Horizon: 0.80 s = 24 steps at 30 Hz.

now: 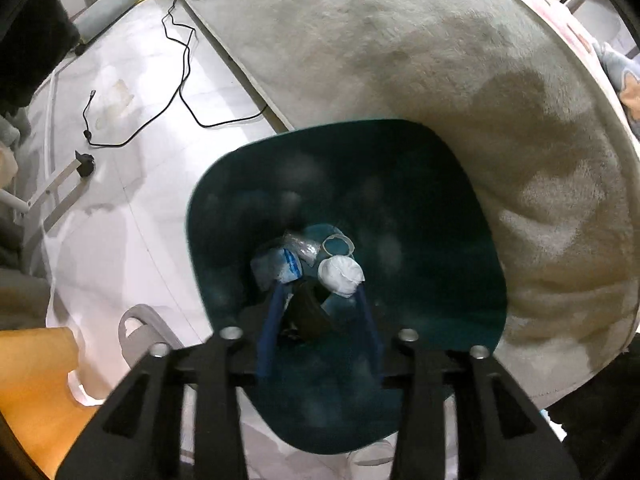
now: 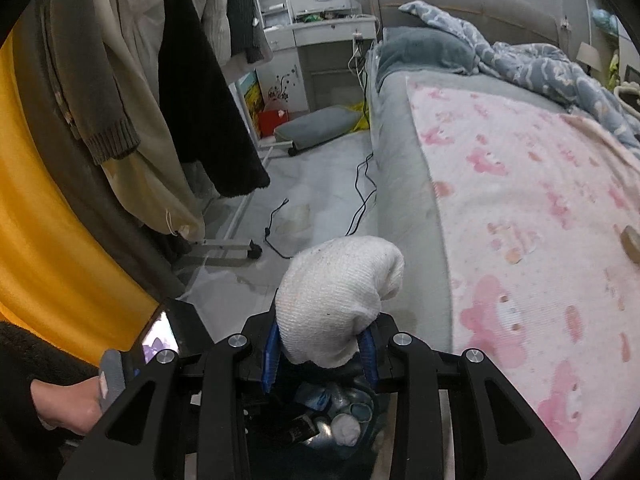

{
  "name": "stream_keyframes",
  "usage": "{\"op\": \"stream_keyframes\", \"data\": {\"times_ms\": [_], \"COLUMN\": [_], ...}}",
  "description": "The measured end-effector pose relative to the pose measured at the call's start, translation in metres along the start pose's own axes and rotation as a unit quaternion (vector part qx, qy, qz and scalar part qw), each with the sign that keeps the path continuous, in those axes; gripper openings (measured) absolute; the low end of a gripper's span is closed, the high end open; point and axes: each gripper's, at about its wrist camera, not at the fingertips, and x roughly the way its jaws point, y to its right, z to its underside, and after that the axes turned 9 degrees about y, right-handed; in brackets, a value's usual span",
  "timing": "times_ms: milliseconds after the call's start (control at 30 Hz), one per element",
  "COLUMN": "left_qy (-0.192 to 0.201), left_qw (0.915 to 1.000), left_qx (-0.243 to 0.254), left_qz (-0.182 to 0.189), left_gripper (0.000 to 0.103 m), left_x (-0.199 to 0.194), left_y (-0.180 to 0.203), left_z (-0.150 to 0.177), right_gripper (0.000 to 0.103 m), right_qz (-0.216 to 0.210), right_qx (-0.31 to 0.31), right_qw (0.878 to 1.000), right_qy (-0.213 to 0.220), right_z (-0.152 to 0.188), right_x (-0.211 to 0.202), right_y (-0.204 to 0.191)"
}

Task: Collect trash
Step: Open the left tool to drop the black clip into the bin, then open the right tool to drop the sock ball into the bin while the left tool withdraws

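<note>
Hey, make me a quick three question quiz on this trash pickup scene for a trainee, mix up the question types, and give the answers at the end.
1. True or false: the right gripper is clamped on a white balled sock.
2. Which lies inside the dark teal bin? A) a red book B) a white wad C) a shoe
3. Fill in: the black cable lies on the ____ beside the bed.

Key: 1 true; 2 B; 3 floor.
</note>
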Motion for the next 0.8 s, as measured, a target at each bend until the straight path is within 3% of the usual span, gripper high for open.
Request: {"op": "stream_keyframes", "data": {"times_ms": [133,233,467,800], "left_qy": [0.010,0.029,0.089,0.171], "left_qw": [0.9999,0.9995,0.9958,0.9838], "left_qx": [-0.003,-0.008,-0.007,-0.024], "left_qz": [0.001,0.000,-0.020,-0.046], "left_gripper": [0.059,0.063,0.065,0.069], "left_x": [-0.006,-0.015,-0.050,-0.097], "left_y": [-0.010,-0.019,-0.033,-0.050], "left_z": [-0.001,-0.003,-0.011,-0.029], "right_gripper": [0.033,0.033,0.033,0.033], "right_qz": [0.000,0.000,0.005,0.007], "right_qx": [-0.004,-0.010,-0.019,-0.038], "right_qw": [1.000,0.999,0.997,0.990], "right_qy": [-0.017,-0.035,-0.076,-0.132], "right_z": [0.004,0.008,0.023,0.049], "right_x": [0.017,0.031,0.057,0.093], "right_y": [-0.007,-0.012,-0.018,-0.029]}}
